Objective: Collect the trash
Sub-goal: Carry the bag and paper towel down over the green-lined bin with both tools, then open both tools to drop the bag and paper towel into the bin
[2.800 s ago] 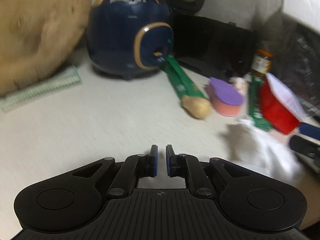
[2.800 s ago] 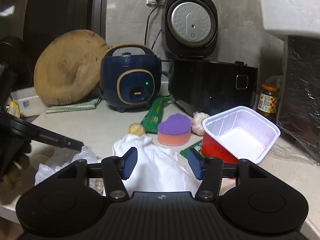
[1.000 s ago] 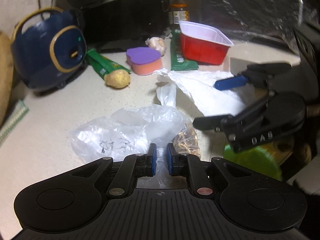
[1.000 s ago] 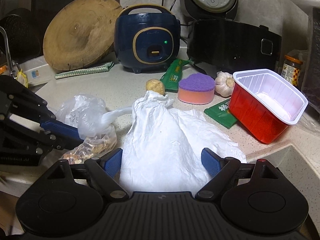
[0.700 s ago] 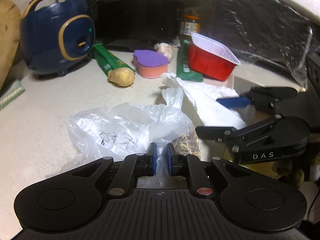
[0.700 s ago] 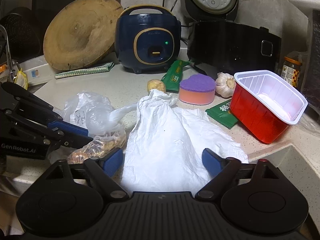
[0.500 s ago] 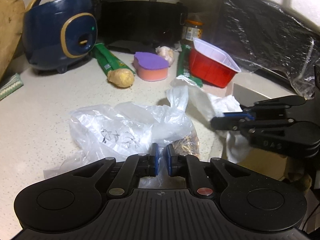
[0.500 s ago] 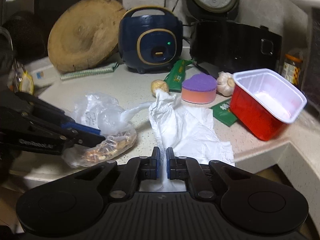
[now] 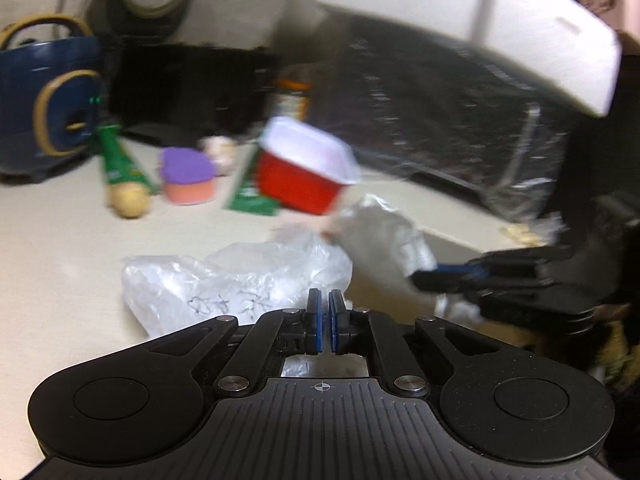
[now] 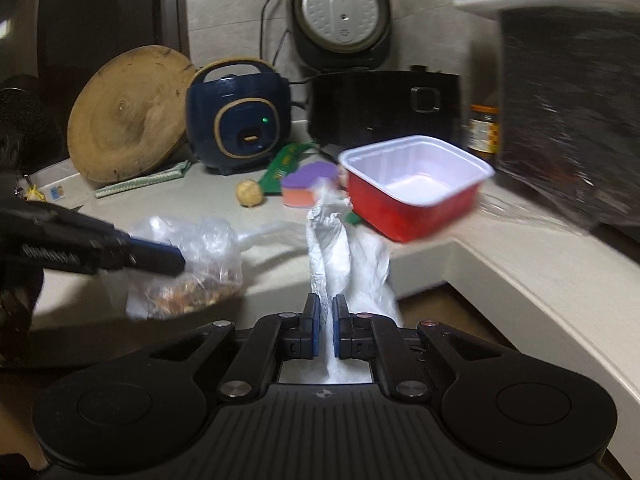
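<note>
Grip left: left gripper (image 9: 324,322) closed down on clear plastic bag (image 9: 240,280), pads pinching a fold at lower centre of left view; jaws have just been closing, film between them.
Grip right: right gripper (image 10: 326,330) clamped tight on white plastic bag (image 10: 344,264), which runs up from the jaws at centre of right view.
Why held so: we read both as trash pinched at an edge so it can be dragged off the counter (image 10: 520,264); white bag hangs partly over the counter lip.
Trash contents: clear bag holds brownish scraps (image 10: 192,292), left of centre in right view.
Left behind: red tray (image 10: 416,188), purple sponge (image 10: 306,186), green wrapper (image 10: 282,168), small potato (image 10: 250,193) sit mid-frame, untouched.
Background: blue cooker (image 10: 240,128), black cooker (image 10: 384,100), wooden board (image 10: 128,116).
Hard to see: left view badly blurred; bin not in view; whether the tray is pushed by the white bag, we cannot tell.
</note>
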